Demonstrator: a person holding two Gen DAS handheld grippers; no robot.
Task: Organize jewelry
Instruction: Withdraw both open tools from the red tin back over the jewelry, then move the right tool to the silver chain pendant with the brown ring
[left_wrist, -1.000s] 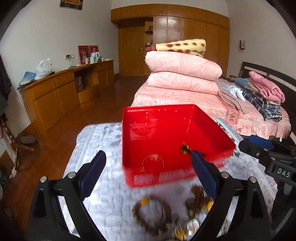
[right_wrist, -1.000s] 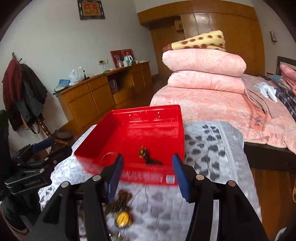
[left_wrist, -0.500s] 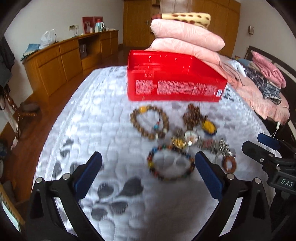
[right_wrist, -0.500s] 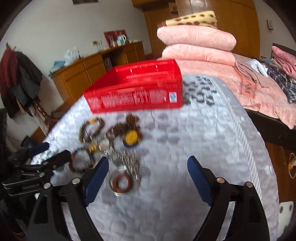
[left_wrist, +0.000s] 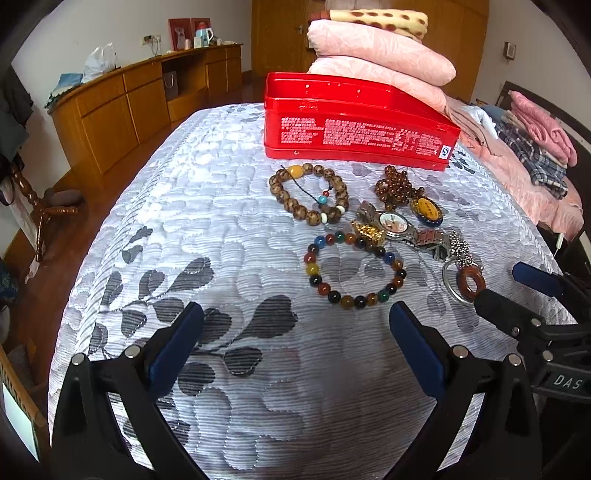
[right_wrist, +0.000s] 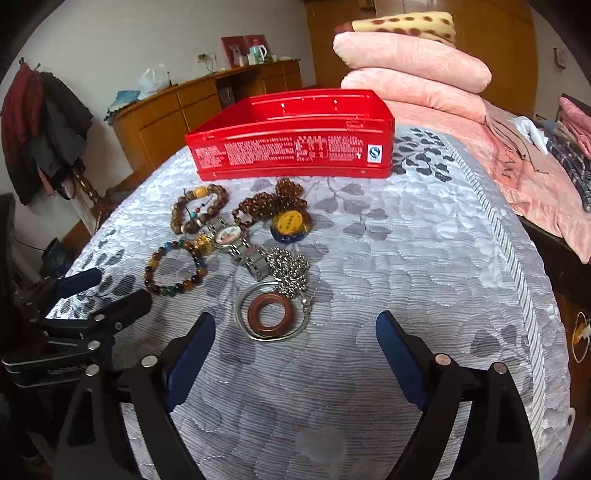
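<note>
While we look down along both grippers, a table covered in a silver-grey quilted cloth (left_wrist: 207, 206) with dark leaf patterns fills most of each view, and we take the red box (left_wrist: 354, 129) as our landmark. That box is an open, shallow tin with white print on its near wall, standing at the far middle of the cloth. Behind it we see stacked pink quilts (right_wrist: 413, 74) on a bed, and to the left of it, across the floor, a long wooden sideboard (left_wrist: 129, 107). Our left gripper (left_wrist: 295, 332) hovers over bare cloth well in front of the box, its blue-padded fingers spread wide with nothing between them. Our right gripper (right_wrist: 295, 339) hangs in front of the box too, its fingers also wide and empty. All the jewelry lies on the cloth in a loose cluster just in front of the box. Nearest the box are a brown wooden-bead bracelet (left_wrist: 310, 194) and a heap of amber beads with a yellow oval pendant (left_wrist: 426, 210). Farther from the box lie a silver wristwatch (left_wrist: 395, 225), then a multicoloured bead bracelet (left_wrist: 354, 269). Farthest from the box, just ahead of our right gripper, is a brown ring pendant (right_wrist: 271, 312) inside a silver hoop on a ball chain.
</note>
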